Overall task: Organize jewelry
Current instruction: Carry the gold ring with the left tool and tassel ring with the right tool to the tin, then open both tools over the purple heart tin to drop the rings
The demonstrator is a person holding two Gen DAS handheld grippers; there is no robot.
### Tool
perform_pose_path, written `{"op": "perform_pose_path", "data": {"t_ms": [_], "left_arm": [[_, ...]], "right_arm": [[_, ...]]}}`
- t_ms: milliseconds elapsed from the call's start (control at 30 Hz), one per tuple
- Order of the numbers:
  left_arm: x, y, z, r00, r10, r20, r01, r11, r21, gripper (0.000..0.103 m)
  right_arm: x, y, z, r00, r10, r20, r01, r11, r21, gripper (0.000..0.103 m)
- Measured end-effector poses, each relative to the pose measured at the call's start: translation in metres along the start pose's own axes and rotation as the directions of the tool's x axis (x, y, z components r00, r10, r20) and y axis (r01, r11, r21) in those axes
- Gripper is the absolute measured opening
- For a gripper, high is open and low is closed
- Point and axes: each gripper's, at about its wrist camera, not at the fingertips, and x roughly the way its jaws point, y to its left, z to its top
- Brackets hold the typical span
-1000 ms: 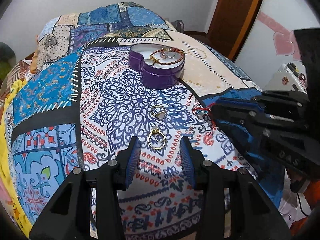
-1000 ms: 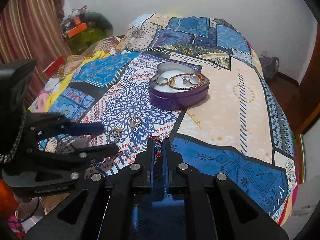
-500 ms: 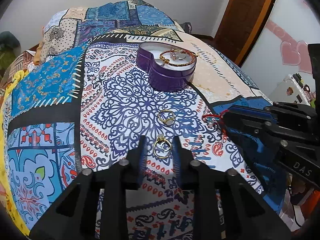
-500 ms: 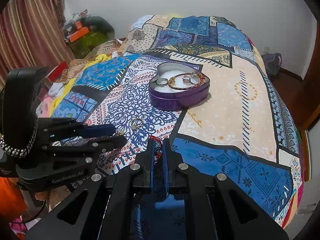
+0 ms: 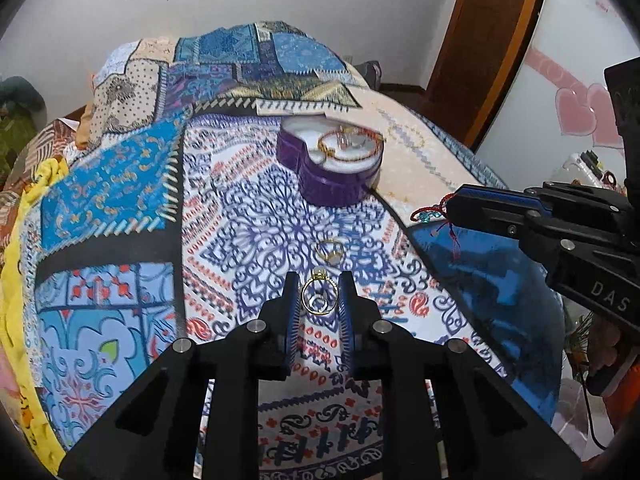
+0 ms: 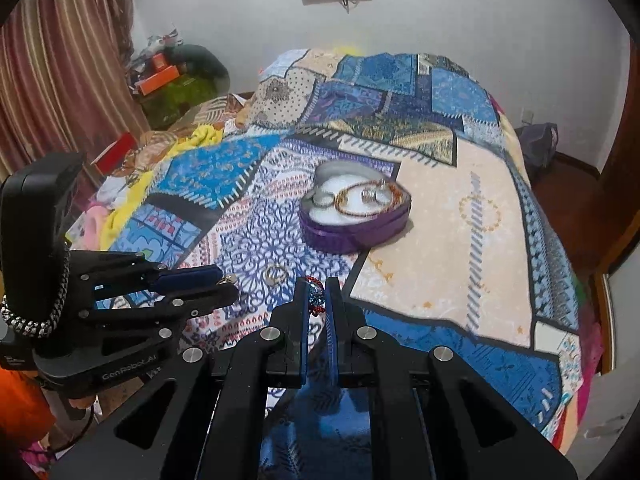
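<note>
**Rings on the quilt, a tin half filled**

Jewelry lies in two places: some inside a purple heart-shaped tin point(image 6: 356, 220), some loose on the patchwork bedspread point(image 5: 248, 216). The tin stands open on the bedspread, lined in white. A gold bangle point(image 6: 366, 202) rests on the lining, a silver ring point(image 6: 322, 200) lies near the notch of the heart, and another small silver piece point(image 6: 370, 195) sits within the bangle's loop — too blurred to name more closely.

Nearer the cameras, a gold ring with a pale stone point(image 5: 318, 298) stands between the fingers of the left gripper point(image 5: 319, 298); the blue pads touch its sides, so the jaws are clamped on it. Whether it is lifted clear of the cloth cannot be told. Just beyond it a second gold ring point(image 5: 330, 250) lies flat on the blue mandala print, between the gripper and the tin.

The right gripper point(image 6: 318, 300) has its fingers nearly together, pinched on a red thread bracelet with turquoise beads point(image 6: 316, 298); red cord ends point(image 5: 450, 232) trail from its tip in the left wrist view. It sits just beside the left gripper, over a dark blue patch.

Behind the bed — a white wall, a striped curtain point(image 6: 60, 60) and a wooden door frame point(image 5: 492, 48).
</note>
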Motion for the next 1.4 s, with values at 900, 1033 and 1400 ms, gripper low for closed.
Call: {"op": "perform_pose_path", "data": {"t_ms": [900,1033,1400], "left_arm": [[-0.004,0.014,0.066,0.992,-0.002,0.128,-0.003,0.999,0.035,0.018],[0.003,0.014,0.076,0.991,-0.009,0.137,0.003,0.999,0.043,0.018],[0.031,0.015,0.099,0.991,-0.026,0.132,0.019,0.998,0.058,0.018]], "right_arm": [[0.002,-0.015,0.055,0.993,-0.018,0.115,0.012,0.999,0.046,0.007],[0.007,-0.020,0.063,0.992,-0.020,0.124,0.014,0.998,0.053,0.007],[0.028,-0.031,0.073,0.994,-0.014,0.107,0.008,0.998,0.060,0.007]]}}
